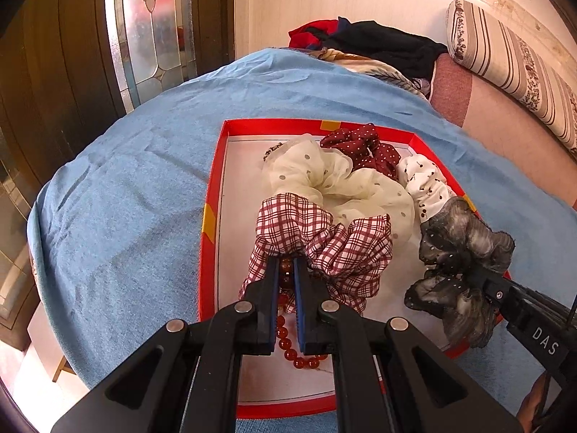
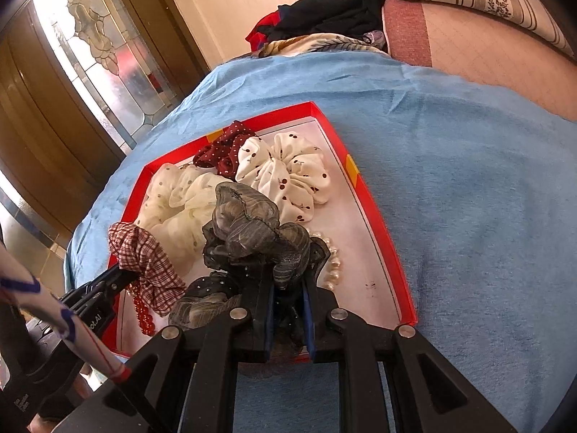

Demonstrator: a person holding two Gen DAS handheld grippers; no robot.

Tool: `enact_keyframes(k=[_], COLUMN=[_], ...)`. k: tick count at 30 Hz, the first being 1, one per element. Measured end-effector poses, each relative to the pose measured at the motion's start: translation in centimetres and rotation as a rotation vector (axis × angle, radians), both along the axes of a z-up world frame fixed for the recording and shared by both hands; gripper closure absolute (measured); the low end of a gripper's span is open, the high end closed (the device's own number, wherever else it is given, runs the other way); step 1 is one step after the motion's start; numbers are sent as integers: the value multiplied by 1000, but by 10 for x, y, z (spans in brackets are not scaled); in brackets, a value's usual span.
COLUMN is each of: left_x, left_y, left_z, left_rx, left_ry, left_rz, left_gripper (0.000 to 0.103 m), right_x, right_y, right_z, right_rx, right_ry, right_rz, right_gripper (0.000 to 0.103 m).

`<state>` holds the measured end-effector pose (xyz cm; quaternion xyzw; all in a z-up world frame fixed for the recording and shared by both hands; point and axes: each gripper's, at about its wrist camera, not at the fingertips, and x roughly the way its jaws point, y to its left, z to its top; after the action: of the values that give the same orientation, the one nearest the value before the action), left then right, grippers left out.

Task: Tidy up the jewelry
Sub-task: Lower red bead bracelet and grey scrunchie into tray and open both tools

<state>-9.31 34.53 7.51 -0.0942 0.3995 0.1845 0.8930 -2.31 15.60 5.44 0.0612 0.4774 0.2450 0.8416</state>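
A shallow red tray (image 1: pixel 212 187) with a white floor lies on a blue cloth. My left gripper (image 1: pixel 286 263) is shut on a red-checked scrunchie (image 1: pixel 324 238), with an amber bead bracelet (image 1: pixel 288 339) caught between its fingers too. My right gripper (image 2: pixel 286 281) is shut on a grey sheer scrunchie (image 2: pixel 252 231), which also shows in the left wrist view (image 1: pixel 465 238), held over the tray's near right side. In the tray lie a cream dotted scrunchie (image 1: pixel 324 176), a dark red dotted scrunchie (image 1: pixel 364 148), a white cherry-print scrunchie (image 2: pixel 288 169) and a pearl bracelet (image 2: pixel 333 263).
The blue cloth (image 2: pixel 468 180) covers the bed around the tray (image 2: pixel 378 216). A heap of dark and red clothes (image 1: pixel 371 41) lies at the far end. A striped bolster (image 1: pixel 512 61) lies at the far right. A wooden door with leaded glass (image 1: pixel 151 36) stands to the left.
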Motion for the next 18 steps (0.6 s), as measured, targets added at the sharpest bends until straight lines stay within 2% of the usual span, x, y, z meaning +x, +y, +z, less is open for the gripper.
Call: enact_keyframes(k=[14,18], left_x=[3,3], left_y=[-11,-12], left_z=[0,2], left_rx=[67,75], left_ry=[3,0], left_rz=[-4,-4], left_gripper=[95,86], right_x=[0,-1], right_y=[-1,-2], right_z=[0,2], right_rx=[-18,-18], right_ry=[-8,-15], right_rz=[3,7], right_gripper=[80,78])
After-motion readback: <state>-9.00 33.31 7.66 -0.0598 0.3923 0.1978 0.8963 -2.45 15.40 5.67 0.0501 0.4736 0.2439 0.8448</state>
